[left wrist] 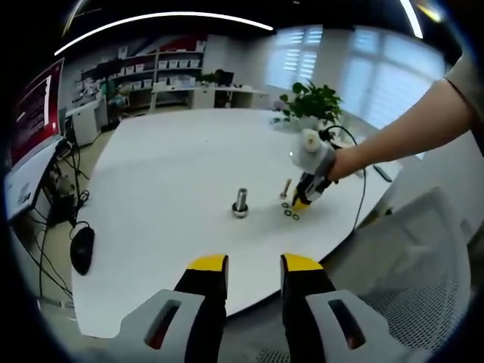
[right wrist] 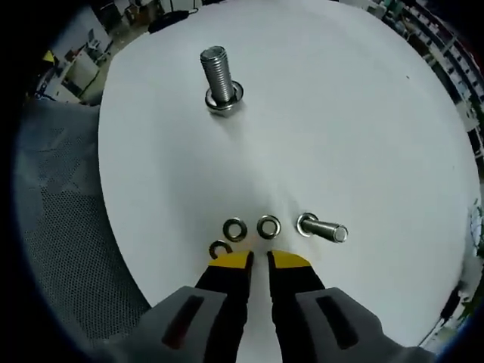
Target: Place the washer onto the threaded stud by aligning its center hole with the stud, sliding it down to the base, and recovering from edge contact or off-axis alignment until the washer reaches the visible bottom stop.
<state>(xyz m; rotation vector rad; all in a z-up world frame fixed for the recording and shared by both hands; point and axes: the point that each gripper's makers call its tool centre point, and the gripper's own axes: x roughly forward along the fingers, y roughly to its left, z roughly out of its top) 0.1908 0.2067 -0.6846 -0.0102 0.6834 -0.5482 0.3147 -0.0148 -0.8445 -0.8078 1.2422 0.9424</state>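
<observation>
Yellow-tipped fingers (right wrist: 231,262) of the right gripper (right wrist: 258,260) stand narrowly parted with nothing between them, their tips low over the round white table (right wrist: 340,113). Just ahead of those tips, in the right gripper view, lies a short row of small metal parts. Taking the upright threaded steel stud (right wrist: 219,83) as the landmark, the row sits well apart from it, on the nearer side of the table. One brass-coloured flat round washer (right wrist: 234,229) lies flat just beyond the left fingertip, and a second round washer of the same kind (right wrist: 268,226) lies just beside it, directly past the gap between the fingers. A split, open-ended ring washer (right wrist: 219,249) rests beside the left fingertip, close enough that I cannot tell whether they touch. A loose steel bolt lying on its side (right wrist: 322,228) is at the far end of the row from the split ring. The stud itself stands on a wider metal base collar (right wrist: 224,103), upright, with no washer on its threads.

In the left gripper view, the left gripper (left wrist: 254,265) is held back from the table's edge, its yellow-tipped fingers (left wrist: 208,265) a moderate gap apart and empty. From there the stud (left wrist: 241,201) shows mid-table, and the right gripper (left wrist: 306,197) reaches down to the table just beyond the stud, held by a person's hand (left wrist: 344,162) and bare forearm. A green potted plant (left wrist: 311,102) stands at the table's far edge, well past the stud.
</observation>
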